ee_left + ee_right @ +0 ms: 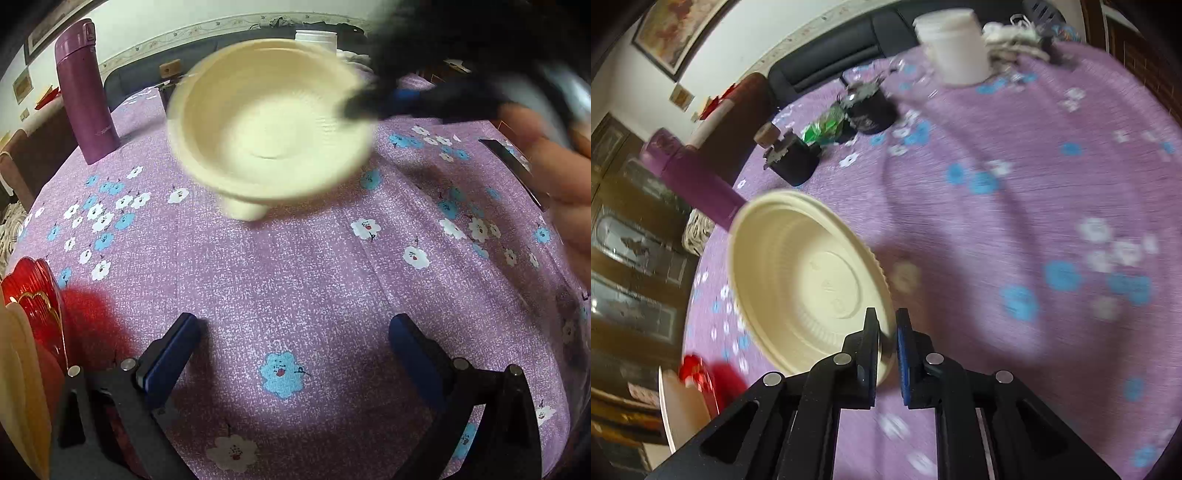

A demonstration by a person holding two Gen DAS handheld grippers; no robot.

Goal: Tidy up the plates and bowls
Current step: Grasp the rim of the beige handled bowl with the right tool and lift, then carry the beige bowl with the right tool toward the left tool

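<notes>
A cream bowl (269,122) hangs tilted above the purple flowered tablecloth (314,277), blurred by motion. My right gripper (888,325) is shut on the bowl's (801,273) rim; it shows blurred in the left wrist view (354,107) at the bowl's right edge. My left gripper (295,332) is open and empty low over the cloth, nearer than the bowl. A red glass plate (33,295) and a cream plate (18,376) stand at the far left; both also show in the right wrist view, the red one (698,373) and the cream one (679,410).
A purple thermos (83,92) stands at the back left. A white tub (955,46), two dark pots (871,107) (794,158) and a green wrapper (823,129) sit at the far side. A dark phone (513,166) lies right. A hand (554,177) holds the right gripper.
</notes>
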